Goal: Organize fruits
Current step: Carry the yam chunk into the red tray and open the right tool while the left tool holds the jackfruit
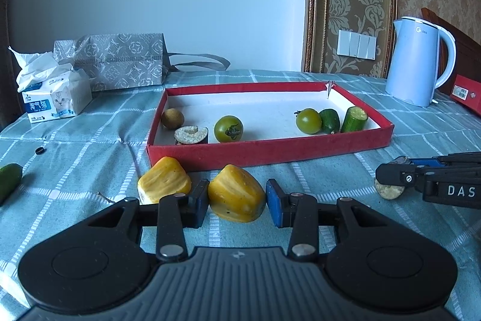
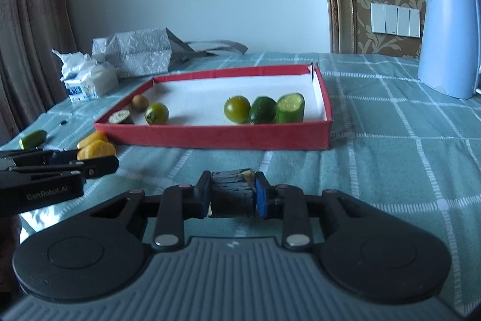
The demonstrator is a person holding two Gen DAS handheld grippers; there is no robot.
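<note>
The left gripper (image 1: 237, 205) sits low over the tabletop (image 1: 90, 140), which is covered by a teal checked cloth, with its jaws apart on either side of a yellow wedge-shaped fruit piece (image 1: 236, 194); the left pad looks to be touching it, the right pad stands just clear. A second yellow fruit piece (image 1: 163, 184) lies just beside it, both close against the near wall of the shallow red cardboard tray with a white floor (image 1: 270, 154).

The right gripper (image 2: 231, 199) has its jaws clamped on a dark-skinned eggplant slice (image 2: 231, 194), held near the tabletop in front of the tray.

Inside the tray, toward its left end, lie a small brown round fruit (image 1: 172, 118), another dark-skinned eggplant slice with pale flesh (image 1: 191, 135) and a green tomato (image 1: 228, 129). Toward its right end a second green tomato (image 1: 308, 121), a short dark green cucumber end (image 1: 329, 120) and a cut cucumber chunk (image 1: 354, 119) sit touching in a row.

A further green cucumber piece (image 1: 9, 181) lies at the tabletop's left edge. A tissue pack (image 1: 57, 98), a grey patterned bag (image 1: 120, 62) and a pale blue kettle (image 1: 418, 62) stand along the far edge.
</note>
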